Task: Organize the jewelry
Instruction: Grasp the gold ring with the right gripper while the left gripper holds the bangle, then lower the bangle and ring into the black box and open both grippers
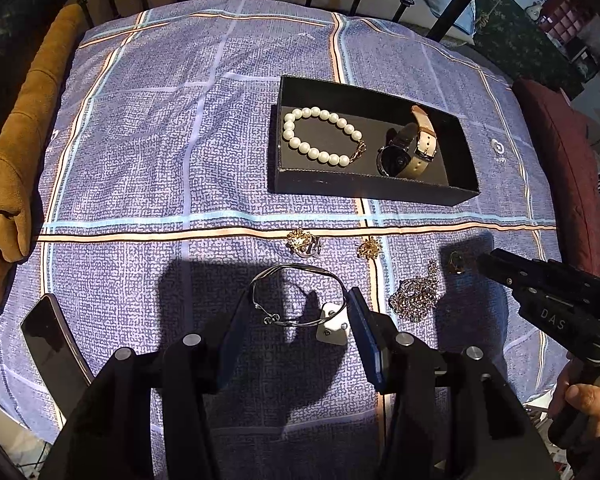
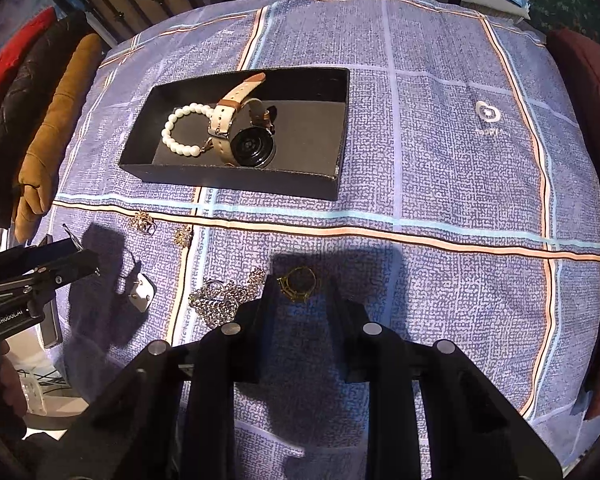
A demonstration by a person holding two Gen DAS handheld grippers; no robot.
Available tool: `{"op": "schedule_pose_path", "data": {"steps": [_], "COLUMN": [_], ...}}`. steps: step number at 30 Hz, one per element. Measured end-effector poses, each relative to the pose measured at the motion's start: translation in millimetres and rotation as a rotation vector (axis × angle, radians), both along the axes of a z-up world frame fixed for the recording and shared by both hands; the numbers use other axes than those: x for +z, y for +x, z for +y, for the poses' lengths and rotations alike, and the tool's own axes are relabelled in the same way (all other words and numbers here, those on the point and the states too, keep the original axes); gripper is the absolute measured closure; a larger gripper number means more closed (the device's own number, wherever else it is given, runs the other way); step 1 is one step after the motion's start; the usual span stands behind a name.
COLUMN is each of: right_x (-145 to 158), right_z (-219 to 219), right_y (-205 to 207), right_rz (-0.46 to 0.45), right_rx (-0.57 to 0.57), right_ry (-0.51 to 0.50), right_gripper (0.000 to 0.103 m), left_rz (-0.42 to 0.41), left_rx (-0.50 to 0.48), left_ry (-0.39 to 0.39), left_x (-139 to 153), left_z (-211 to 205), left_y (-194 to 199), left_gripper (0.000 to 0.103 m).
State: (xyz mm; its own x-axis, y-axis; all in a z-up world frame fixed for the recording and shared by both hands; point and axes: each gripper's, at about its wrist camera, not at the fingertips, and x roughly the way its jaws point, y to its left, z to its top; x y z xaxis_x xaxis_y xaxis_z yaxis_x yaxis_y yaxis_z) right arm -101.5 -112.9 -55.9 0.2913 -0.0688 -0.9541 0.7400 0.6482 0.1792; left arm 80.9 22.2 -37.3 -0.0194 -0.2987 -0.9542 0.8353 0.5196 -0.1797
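Observation:
A thin silver bangle (image 1: 296,267) with a white tag (image 1: 332,322) spans my left gripper (image 1: 300,300), which is shut on it above the checked cloth. My right gripper (image 2: 302,282) is shut on a gold ring (image 2: 298,284), just over the cloth. A black box (image 1: 372,190) farther back holds a pearl bracelet (image 1: 288,128) and a tan-strapped watch (image 1: 392,158). On the cloth between box and grippers lie two gold pieces (image 1: 300,240) (image 1: 368,247) and a heap of silver chain (image 1: 414,294).
A dark phone (image 1: 48,336) lies at the near left edge. A tan cushion (image 1: 20,152) borders the left side and a maroon cushion (image 1: 560,160) the right. A black metal bed frame (image 1: 408,0) stands behind. A hand (image 1: 584,396) holds the right gripper's handle.

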Motion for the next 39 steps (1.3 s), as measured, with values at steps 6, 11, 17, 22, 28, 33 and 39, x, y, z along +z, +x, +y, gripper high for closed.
{"op": "schedule_pose_path", "data": {"steps": [6,11,17,22,28,33,39], "right_x": [11.2,16.4,-4.2,-31.3,-42.9,-27.2,1.5], "right_z": [3.3,3.5,1.1,1.1,-1.5,-0.7,5.2], "right_y": [-9.6,-10.1,3.9,24.2,19.4,6.1,-7.0], "right_rz": [-0.031,-0.036,0.005,0.051,0.096,0.032,-0.048], "right_rx": [-0.014,-0.016,0.025,0.051,0.03,0.016,0.005], "right_ry": [0.005,0.002,0.014,0.022,0.001,-0.009,-0.012], "right_gripper": [0.079,0.079,0.071,0.07,0.091,0.092,0.092], "left_rz": [0.0,-0.004,-0.009,0.0,0.006,0.01,0.01], "left_rx": [-0.017,-0.034,-0.036,-0.036,-0.028,-0.029,-0.044], "left_ry": [-0.011,-0.019,-0.023,-0.011,-0.012,-0.016,-0.027], "left_x": [4.4,8.9,10.7,6.3,4.3,4.2,8.6], "left_z": [-4.6,-11.1,-13.7,-10.3,-4.7,-5.1,-8.3], "left_y": [-4.1,-6.1,-3.8,-4.4,-2.7,-2.3,-6.0], "left_gripper": [0.054,0.054,0.054,0.054,0.054,0.054,0.054]}}
